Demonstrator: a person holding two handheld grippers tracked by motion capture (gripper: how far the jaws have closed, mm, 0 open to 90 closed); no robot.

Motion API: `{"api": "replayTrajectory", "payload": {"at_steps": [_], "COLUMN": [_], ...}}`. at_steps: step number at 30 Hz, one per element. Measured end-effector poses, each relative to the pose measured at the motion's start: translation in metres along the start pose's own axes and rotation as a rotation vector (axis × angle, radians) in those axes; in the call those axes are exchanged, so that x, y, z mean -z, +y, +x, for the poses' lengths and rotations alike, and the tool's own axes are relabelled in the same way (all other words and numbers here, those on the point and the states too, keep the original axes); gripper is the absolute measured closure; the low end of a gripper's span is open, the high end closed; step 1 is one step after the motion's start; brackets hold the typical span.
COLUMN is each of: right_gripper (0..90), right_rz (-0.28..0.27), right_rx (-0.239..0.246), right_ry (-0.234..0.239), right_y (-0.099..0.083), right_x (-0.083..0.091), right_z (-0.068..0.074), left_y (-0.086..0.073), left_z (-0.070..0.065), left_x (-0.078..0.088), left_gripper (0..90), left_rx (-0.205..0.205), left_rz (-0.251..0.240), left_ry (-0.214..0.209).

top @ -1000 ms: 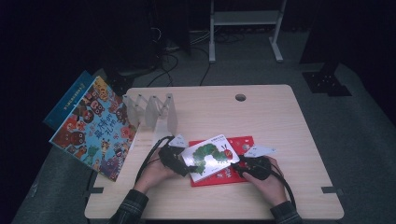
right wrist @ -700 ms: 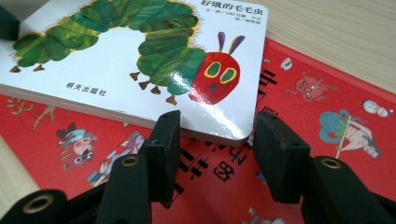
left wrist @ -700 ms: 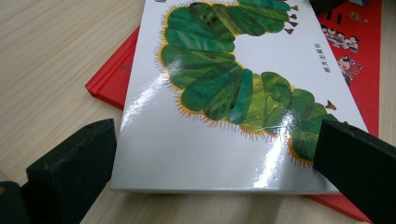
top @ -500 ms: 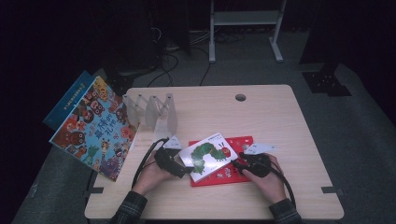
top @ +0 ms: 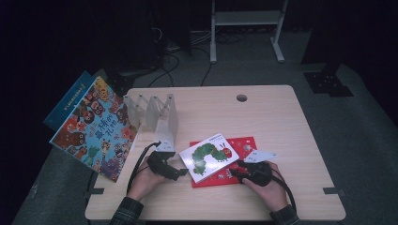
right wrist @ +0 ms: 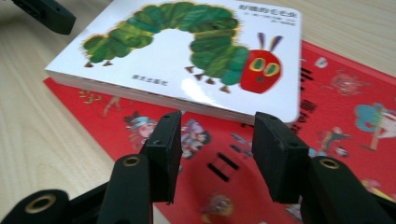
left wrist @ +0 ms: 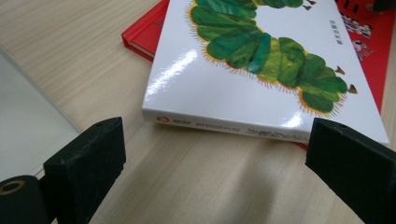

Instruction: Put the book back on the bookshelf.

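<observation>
Left gripper [top: 180, 174] low over the table [top: 281, 122], jaws spread wide with nothing between them; pads frame the near edge of the caterpillar book [left wrist: 261, 70] but stand clear of it in the left gripper view; bare wood between pads and book spine.

Right gripper [right wrist: 217, 140] jaws roughly half apart, having closed a little just now; nothing between the pads; tips sit just short of the caterpillar book's edge, hovering over the red book [right wrist: 355, 116] beneath.

Caterpillar book: white cover, green caterpillar with red head; lies flat and slightly askew on top of the red book, overhanging it toward the left gripper; both near the table's front edge, between the two hands.

Left hand [top: 143, 180] and right hand [top: 265, 187] enter from the near side; cables trail back from each gripper.

Farther out: clear folding book stand [top: 152, 112] upright toward the table's left; large colourful picture book [top: 94, 129] leaning at the left edge, a blue book [top: 65, 101] behind it.
</observation>
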State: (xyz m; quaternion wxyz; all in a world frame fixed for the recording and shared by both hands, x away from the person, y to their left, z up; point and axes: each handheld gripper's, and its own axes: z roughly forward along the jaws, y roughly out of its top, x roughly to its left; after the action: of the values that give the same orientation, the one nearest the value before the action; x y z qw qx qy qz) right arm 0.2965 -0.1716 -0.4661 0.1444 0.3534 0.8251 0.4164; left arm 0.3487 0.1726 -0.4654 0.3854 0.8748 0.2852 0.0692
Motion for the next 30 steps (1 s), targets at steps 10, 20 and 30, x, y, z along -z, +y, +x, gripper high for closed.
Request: {"api": "replayTrajectory", "payload": {"at_steps": [10, 20, 30], "right_gripper": [51.6, 53.8, 75.2], "right_rz": [0.012, 0.018, 0.001], "right_rx": [0.045, 0.072, 0.084], "right_ry": [0.057, 0.089, 0.098], "right_y": [0.004, 0.006, 0.007], "right_x": [-0.01, -0.024, -0.032], "right_z": [0.027, 0.046, 0.055], "left_y": [-0.002, -0.003, -0.004], "left_z": [-0.007, -0.01, -0.006], "left_x": [-0.001, -0.007, -0.006], "left_gripper": [4.9, 2.8, 0.0], "left_rx": [0.019, -0.014, -0.006], "left_rz": [0.01, 0.043, 0.007], "left_ry": [0.039, 0.042, 0.027]}}
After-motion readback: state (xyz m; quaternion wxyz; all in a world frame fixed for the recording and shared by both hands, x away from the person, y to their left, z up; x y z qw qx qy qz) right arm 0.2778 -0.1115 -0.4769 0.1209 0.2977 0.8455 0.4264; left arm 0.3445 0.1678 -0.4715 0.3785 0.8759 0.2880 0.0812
